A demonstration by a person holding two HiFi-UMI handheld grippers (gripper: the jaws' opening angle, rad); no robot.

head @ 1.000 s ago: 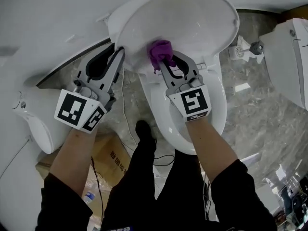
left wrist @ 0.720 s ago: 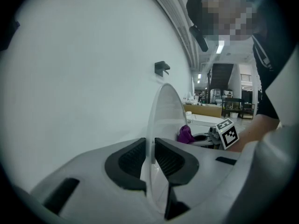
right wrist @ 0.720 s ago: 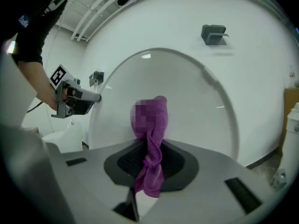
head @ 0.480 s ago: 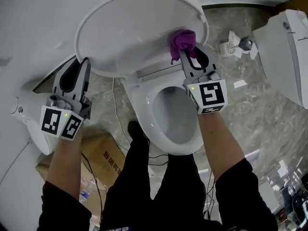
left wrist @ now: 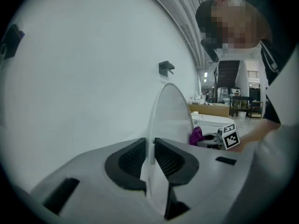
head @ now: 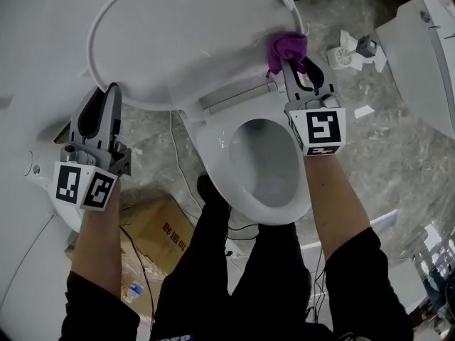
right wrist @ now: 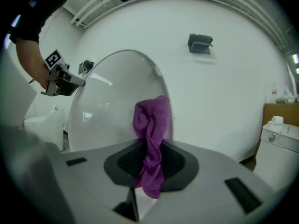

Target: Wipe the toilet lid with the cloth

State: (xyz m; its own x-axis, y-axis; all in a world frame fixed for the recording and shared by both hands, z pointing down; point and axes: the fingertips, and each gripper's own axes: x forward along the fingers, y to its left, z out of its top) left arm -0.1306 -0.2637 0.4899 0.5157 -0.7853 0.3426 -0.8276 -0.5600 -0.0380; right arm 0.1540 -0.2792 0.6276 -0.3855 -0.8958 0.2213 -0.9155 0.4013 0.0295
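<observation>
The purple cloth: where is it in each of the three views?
Head view: cloth upper right, at the right edge of the toilet lid.
Left gripper view: cloth small, just right of the lid.
Right gripper view: cloth centre, between the jaws.
Shared landmark: the raised toilet lid.

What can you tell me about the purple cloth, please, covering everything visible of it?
The purple cloth is a small, soft, fuzzy-looking rag, bunched into twisted folds. The right gripper is shut on its middle: a crumpled wad sticks out past the jaws and a short tail hangs below them. The wad lies at the edge of the raised white toilet lid, seemingly pressed against it.
</observation>
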